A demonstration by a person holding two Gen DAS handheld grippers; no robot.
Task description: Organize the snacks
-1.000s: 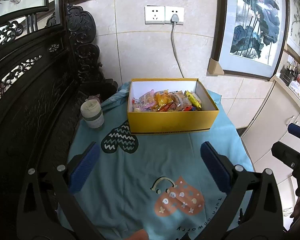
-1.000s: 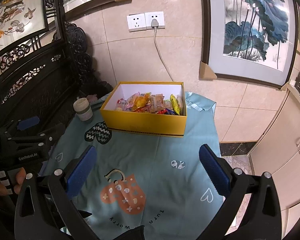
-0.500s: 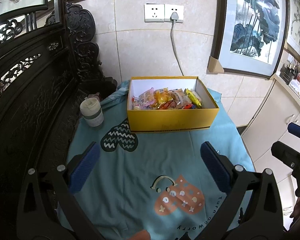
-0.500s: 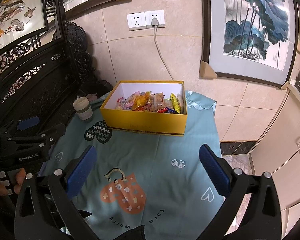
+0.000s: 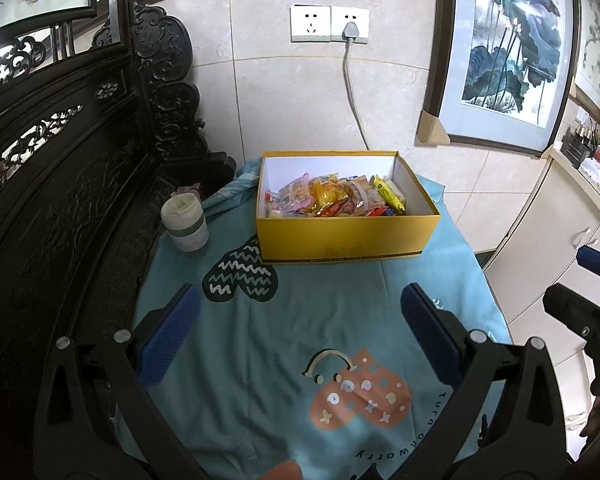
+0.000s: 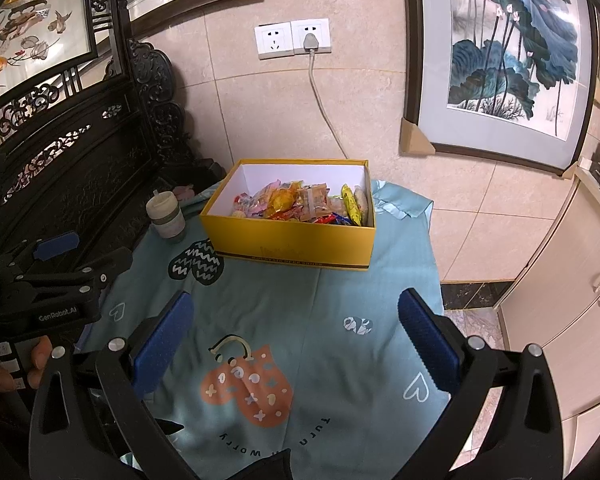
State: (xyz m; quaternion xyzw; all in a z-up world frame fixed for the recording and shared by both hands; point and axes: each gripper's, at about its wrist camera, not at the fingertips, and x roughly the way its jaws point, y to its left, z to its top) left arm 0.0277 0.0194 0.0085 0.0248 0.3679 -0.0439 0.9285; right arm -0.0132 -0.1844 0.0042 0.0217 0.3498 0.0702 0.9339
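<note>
A yellow box (image 5: 346, 237) (image 6: 292, 243) stands at the far end of a table under a teal cloth (image 5: 284, 332) (image 6: 300, 312). Several wrapped snacks (image 5: 336, 199) (image 6: 300, 202) lie piled inside it. My left gripper (image 5: 300, 328) hovers over the near half of the cloth, open, with nothing between its blue pads (image 5: 168, 328). My right gripper (image 6: 296, 328) hangs likewise open and empty, well short of the box. Each gripper shows at the edge of the other's view: the left gripper (image 6: 56, 276) held by a hand, the right gripper (image 5: 592, 300) at the right.
A pale lidded cup (image 5: 185, 224) (image 6: 166, 216) stands left of the box near the table's edge. A dark carved wooden bench (image 5: 60, 184) runs along the left. A tiled wall with sockets (image 5: 330, 24) and a cable rises behind; cream cabinets (image 6: 572, 304) stand right.
Both views have drifted only slightly; the box sits a little higher in the left wrist view. Both grippers stay open and empty.
</note>
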